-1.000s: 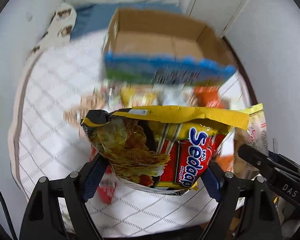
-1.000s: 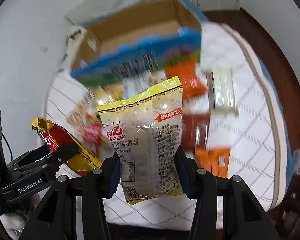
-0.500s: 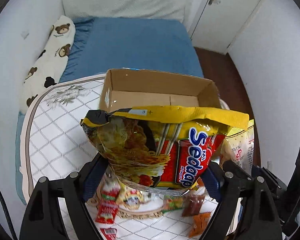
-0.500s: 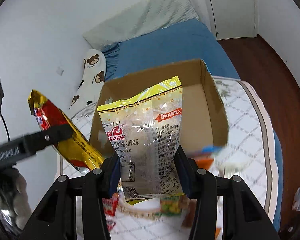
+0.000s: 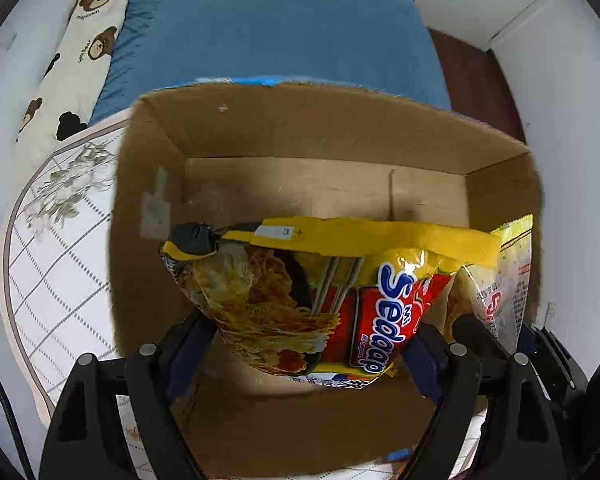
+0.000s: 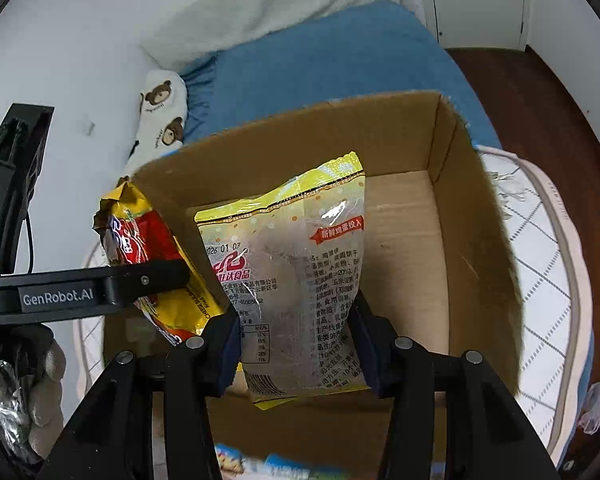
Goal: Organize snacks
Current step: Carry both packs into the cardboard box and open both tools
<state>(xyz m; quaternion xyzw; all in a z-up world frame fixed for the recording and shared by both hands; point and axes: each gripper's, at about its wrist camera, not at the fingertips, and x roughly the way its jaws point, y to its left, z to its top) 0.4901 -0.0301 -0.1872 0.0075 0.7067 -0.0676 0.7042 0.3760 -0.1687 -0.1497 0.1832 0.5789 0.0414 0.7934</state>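
My left gripper [image 5: 306, 350] pinched the crinkly yellow-and-red foil noodle packet [image 5: 324, 300] by its lower edge, hanging it over the open brown cardboard box [image 5: 320, 196] for a clean drop; my right gripper [image 6: 296, 346] clamped the glossy, translucent yellow-trimmed biscuit bag [image 6: 296, 276] upright, just beside it above the same bare floor; white quilted mat [image 5: 56, 272] beneath, blue bedsheet [image 5: 276, 28] beyond.

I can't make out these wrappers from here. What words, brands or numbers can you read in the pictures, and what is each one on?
"Sedaap": noodle packet, held by the left gripper.
"2026 01 03": clear biscuit bag, held by the right gripper.
"新鲜鸡蛋投入": red banner on that bag.
"GenRobot.AI": side of the left gripper, in the right wrist view.
The bag's fine print and the bear pillow's small lettering are unreadable.
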